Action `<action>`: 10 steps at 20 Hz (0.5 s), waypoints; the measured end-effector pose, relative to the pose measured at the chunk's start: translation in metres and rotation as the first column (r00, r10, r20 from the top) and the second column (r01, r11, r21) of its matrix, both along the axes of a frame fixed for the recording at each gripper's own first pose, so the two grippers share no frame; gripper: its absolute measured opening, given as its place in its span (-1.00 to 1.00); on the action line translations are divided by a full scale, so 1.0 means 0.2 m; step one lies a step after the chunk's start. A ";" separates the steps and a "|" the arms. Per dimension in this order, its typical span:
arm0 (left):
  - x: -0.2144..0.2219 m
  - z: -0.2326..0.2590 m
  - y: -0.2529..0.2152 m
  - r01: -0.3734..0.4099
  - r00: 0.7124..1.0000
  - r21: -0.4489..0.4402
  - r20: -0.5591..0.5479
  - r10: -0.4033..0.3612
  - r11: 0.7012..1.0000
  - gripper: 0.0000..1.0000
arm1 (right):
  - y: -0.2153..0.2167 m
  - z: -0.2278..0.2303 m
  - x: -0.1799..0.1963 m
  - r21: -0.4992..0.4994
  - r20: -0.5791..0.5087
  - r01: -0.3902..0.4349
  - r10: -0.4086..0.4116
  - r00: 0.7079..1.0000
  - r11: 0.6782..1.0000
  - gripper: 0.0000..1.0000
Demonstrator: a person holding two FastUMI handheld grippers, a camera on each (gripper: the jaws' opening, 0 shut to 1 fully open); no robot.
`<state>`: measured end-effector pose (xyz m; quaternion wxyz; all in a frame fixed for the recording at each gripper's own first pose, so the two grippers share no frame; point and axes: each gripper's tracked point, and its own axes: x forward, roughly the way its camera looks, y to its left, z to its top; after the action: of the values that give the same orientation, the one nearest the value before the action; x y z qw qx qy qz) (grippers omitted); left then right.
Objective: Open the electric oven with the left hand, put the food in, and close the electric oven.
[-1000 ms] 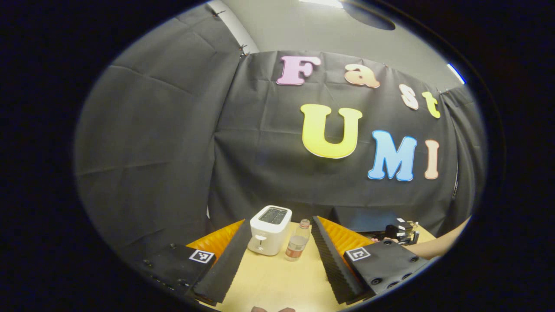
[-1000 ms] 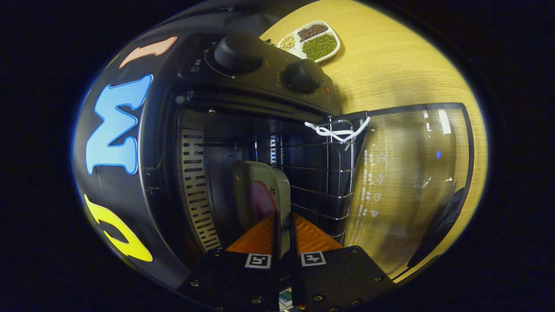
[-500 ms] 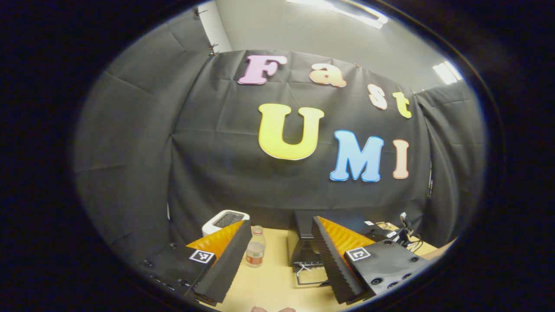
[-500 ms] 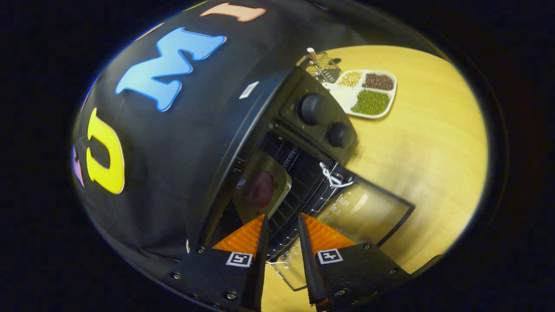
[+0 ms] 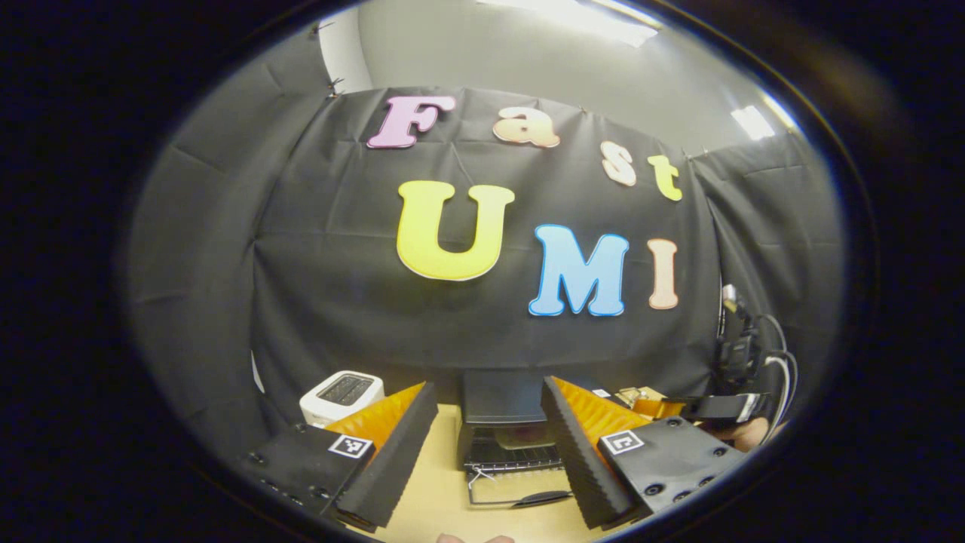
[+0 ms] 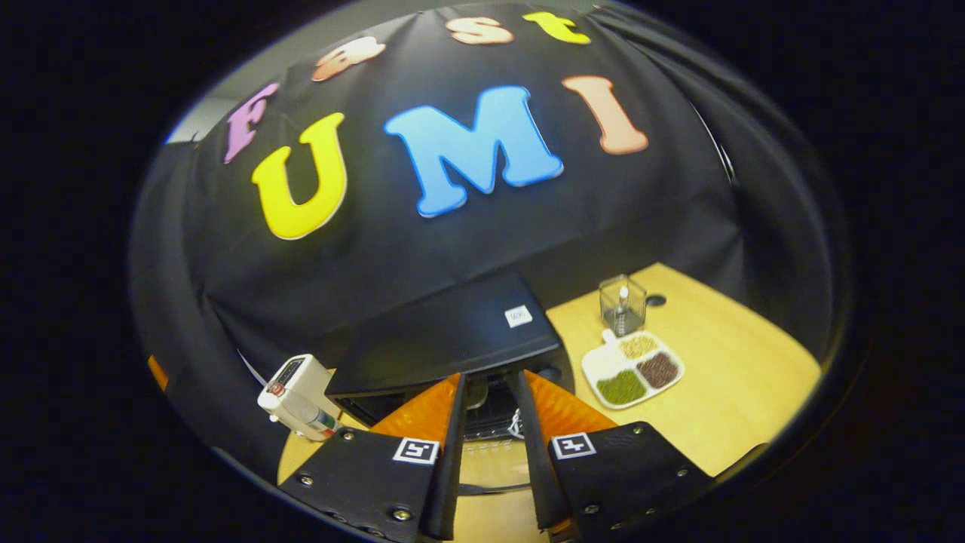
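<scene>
Right gripper view shows the right gripper (image 6: pixel 490 452), now slightly open and empty, withdrawn from the oven (image 6: pixel 445 339), so closing remains.

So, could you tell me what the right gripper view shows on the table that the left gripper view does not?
The right gripper view has a divided dish of beans and a small clear container beside the oven. The left gripper view has equipment with cables at the booth's right edge and looks into the oven cavity, where the tray sits on the rack. Both show the black electric oven with its door folded down, the white toaster and the wooden table.
</scene>
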<state>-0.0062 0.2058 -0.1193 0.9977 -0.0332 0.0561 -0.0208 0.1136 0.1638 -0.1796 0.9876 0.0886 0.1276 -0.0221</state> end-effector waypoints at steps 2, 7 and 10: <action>0.01 0.02 -0.08 -0.006 1.000 -0.004 0.010 0.007 1.000 0.96 | -0.05 0.19 -0.08 -0.094 0.091 -0.021 0.030 0.995 0.995 -0.20; 0.07 0.11 -0.29 0.012 0.999 -0.003 0.029 -0.012 1.000 0.96 | -0.17 0.58 -0.27 -0.144 0.202 -0.055 0.084 0.976 0.988 -0.20; 0.11 0.08 -0.38 0.014 1.000 0.013 0.017 -0.014 1.000 0.89 | -0.32 0.74 -0.31 -0.223 0.292 0.000 0.067 0.954 0.975 -0.16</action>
<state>0.0159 0.1307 -0.1036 0.9981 -0.0261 0.0482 -0.0278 0.0510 0.0998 -0.0306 0.9995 -0.0214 -0.0245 -0.0057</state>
